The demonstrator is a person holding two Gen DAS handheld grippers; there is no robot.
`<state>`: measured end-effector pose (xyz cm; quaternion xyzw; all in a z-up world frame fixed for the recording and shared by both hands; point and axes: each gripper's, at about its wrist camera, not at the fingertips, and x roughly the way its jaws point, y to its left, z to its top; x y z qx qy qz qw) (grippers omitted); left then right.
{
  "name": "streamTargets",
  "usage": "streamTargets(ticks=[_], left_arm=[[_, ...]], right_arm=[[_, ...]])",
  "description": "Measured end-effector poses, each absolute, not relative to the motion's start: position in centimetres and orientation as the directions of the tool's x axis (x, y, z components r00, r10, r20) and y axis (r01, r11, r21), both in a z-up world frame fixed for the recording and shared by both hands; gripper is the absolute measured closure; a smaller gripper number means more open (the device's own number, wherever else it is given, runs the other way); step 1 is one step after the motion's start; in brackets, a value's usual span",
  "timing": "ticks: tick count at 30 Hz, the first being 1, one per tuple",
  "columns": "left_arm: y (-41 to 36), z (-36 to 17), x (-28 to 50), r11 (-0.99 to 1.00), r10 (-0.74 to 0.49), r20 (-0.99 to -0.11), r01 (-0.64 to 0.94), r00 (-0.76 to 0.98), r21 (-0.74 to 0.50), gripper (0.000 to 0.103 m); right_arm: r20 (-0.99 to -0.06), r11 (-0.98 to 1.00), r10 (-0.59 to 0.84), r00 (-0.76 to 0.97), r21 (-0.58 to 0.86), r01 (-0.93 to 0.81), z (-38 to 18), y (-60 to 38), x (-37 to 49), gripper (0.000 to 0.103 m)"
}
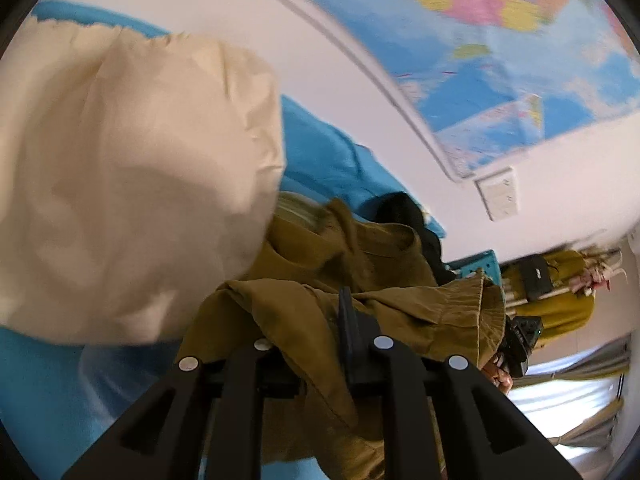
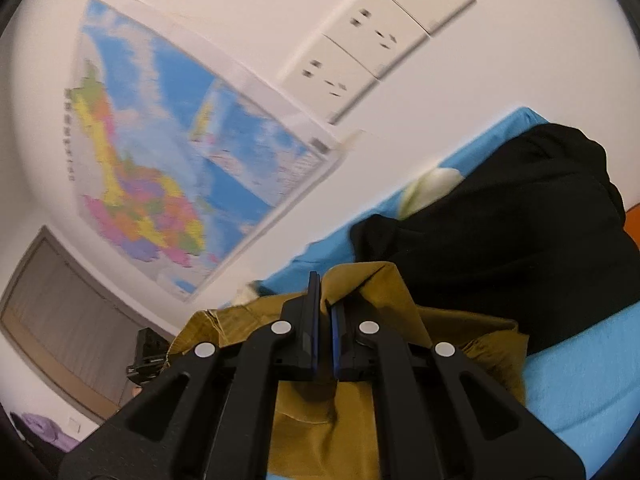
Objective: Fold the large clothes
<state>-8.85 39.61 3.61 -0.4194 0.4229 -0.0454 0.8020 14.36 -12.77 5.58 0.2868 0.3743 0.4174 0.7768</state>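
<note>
An olive-brown garment (image 1: 400,300) hangs bunched over the blue bed sheet (image 1: 328,160), held up at two places. My left gripper (image 1: 332,316) is shut on one fold of it; the cloth drapes over and hides its left finger. My right gripper (image 2: 326,308) is shut on another edge of the same olive garment (image 2: 320,420), with cloth pinched in the narrow slit between its pads. In the left wrist view the right gripper (image 1: 520,340) shows at the far end of the garment, with a hand (image 1: 498,372) under it.
A cream garment (image 1: 132,184) bulges at the left on the sheet. A black garment (image 2: 500,240) lies heaped on the blue sheet (image 2: 580,380) behind the olive one. The wall close behind carries a coloured map (image 2: 160,160) and sockets (image 2: 360,56).
</note>
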Motion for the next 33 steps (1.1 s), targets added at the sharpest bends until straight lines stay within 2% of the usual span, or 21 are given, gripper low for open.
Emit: streamTargets(ticks=[12, 14, 15, 16, 17, 18, 19, 21, 23, 26, 27, 29, 31, 32, 33], left_arm=[[41.9, -0.8, -6.3, 0.533, -0.462, -0.642, -0.387, 0.612, -0.752, 0.085], [41.9, -0.9, -6.3, 0.534, -0.462, -0.646, -0.392, 0.608, -0.750, 0.085], [41.9, -0.9, -6.2, 0.531, -0.462, -0.647, -0.395, 0.606, -0.750, 0.085], [41.9, -0.9, -6.2, 0.527, -0.462, -0.647, -0.399, 0.607, -0.751, 0.085], [41.9, -0.9, -6.1, 0.527, -0.461, -0.648, -0.400, 0.606, -0.749, 0.085], [41.9, -0.9, -6.1, 0.529, -0.460, -0.649, -0.400, 0.606, -0.748, 0.085], [41.9, -0.9, -6.2, 0.529, -0.458, -0.649, -0.401, 0.608, -0.748, 0.085], [41.8, -0.9, -6.2, 0.531, -0.454, -0.651, -0.402, 0.608, -0.746, 0.085], [41.7, -0.8, -6.2, 0.532, -0.451, -0.652, -0.403, 0.610, -0.745, 0.085], [41.3, -0.6, -6.3, 0.540, -0.443, -0.651, -0.396, 0.617, -0.743, 0.084], [41.2, -0.5, -6.3, 0.545, -0.439, -0.650, -0.392, 0.620, -0.741, 0.082], [40.9, -0.3, -6.4, 0.548, -0.442, -0.639, -0.375, 0.629, -0.748, 0.075], [40.8, -0.1, -6.5, 0.542, -0.455, -0.624, -0.359, 0.635, -0.760, 0.059], [40.7, 0.1, -6.7, 0.537, -0.463, -0.612, -0.346, 0.641, -0.769, 0.053], [40.5, 0.6, -7.0, 0.534, -0.473, -0.594, -0.324, 0.651, -0.781, 0.038]], right_arm=[[-0.501, 0.597, 0.791, 0.351, 0.756, -0.267, -0.5, -10.0, 19.0, 0.097], [-0.503, 0.599, 0.790, 0.350, 0.754, -0.269, -0.3, -10.1, 18.6, 0.090], [-0.490, 0.593, 0.795, 0.357, 0.753, -0.285, 0.1, -10.2, 18.2, 0.081], [-0.462, 0.578, 0.806, 0.369, 0.748, -0.327, 1.2, -10.5, 17.2, 0.065], [-0.453, 0.582, 0.803, 0.388, 0.736, -0.345, 2.0, -10.7, 16.5, 0.055], [-0.435, 0.590, 0.794, 0.424, 0.719, -0.367, 3.1, -11.2, 15.4, 0.035], [-0.389, 0.582, 0.799, 0.459, 0.693, -0.425, 4.6, -11.8, 13.7, 0.034], [-0.357, 0.573, 0.812, 0.463, 0.638, -0.515, 6.2, -11.6, 11.1, 0.034], [-0.412, 0.573, 0.819, 0.400, 0.547, -0.610, 6.6, -9.4, 8.5, 0.034], [-0.538, 0.624, 0.753, 0.379, 0.402, -0.670, 5.2, -5.5, 6.8, 0.032], [-0.572, 0.626, 0.738, 0.360, 0.377, -0.683, 4.4, -4.2, 6.7, 0.032], [-0.641, 0.666, 0.663, 0.386, 0.271, -0.695, 2.8, -1.6, 6.7, 0.043], [-0.670, 0.699, 0.601, 0.436, 0.176, -0.693, 1.7, -0.2, 7.1, 0.080], [-0.674, 0.709, 0.585, 0.451, 0.155, -0.688, 1.5, 0.1, 7.3, 0.086], [-0.670, 0.712, 0.588, 0.453, 0.163, -0.683, 1.4, 0.2, 7.5, 0.097]])
